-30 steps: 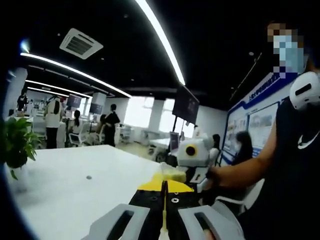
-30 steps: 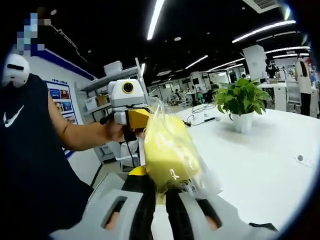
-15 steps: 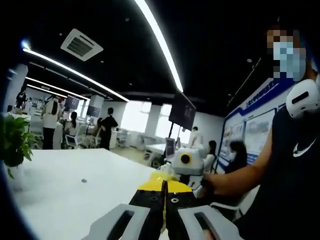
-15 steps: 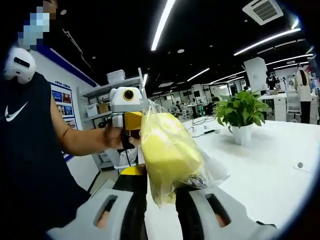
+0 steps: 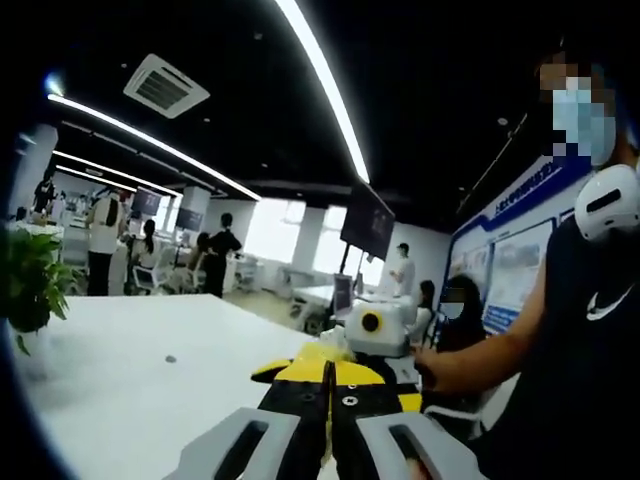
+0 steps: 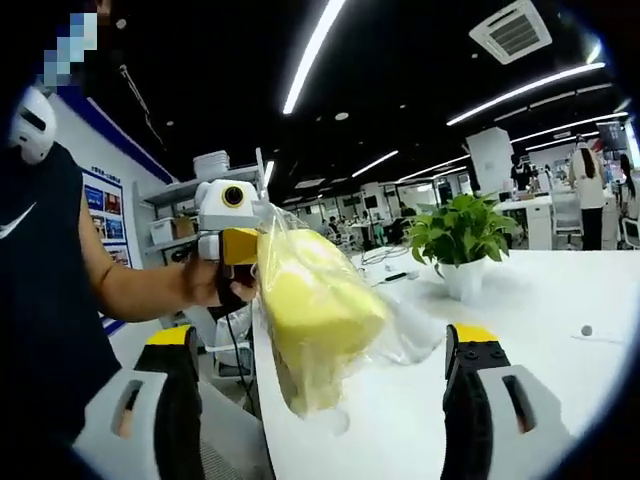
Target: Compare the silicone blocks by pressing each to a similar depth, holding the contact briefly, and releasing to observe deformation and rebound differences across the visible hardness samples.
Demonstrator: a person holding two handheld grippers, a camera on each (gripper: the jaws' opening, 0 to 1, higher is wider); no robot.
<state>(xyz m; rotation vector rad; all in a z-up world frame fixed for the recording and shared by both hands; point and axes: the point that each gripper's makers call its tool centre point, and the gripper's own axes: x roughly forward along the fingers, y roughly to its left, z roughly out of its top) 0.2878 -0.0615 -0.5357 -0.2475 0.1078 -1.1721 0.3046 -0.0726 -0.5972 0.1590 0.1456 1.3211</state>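
While bag (image 6: pixel 385 335) holds yellow block (image 6: pixel 315 300), jaws spread

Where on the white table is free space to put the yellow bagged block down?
In the right gripper view, the white table is bare between the potted plant and the right gripper. It is crowded near the table's edge, where the left gripper holds the bagged yellow block.

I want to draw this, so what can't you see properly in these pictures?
- Left gripper view: the yellow block is mostly hidden behind the shut left claw.
- Right gripper view: the wall posters are too blurred to read.
- Right gripper view: the grey dot on the table is too small to identify.
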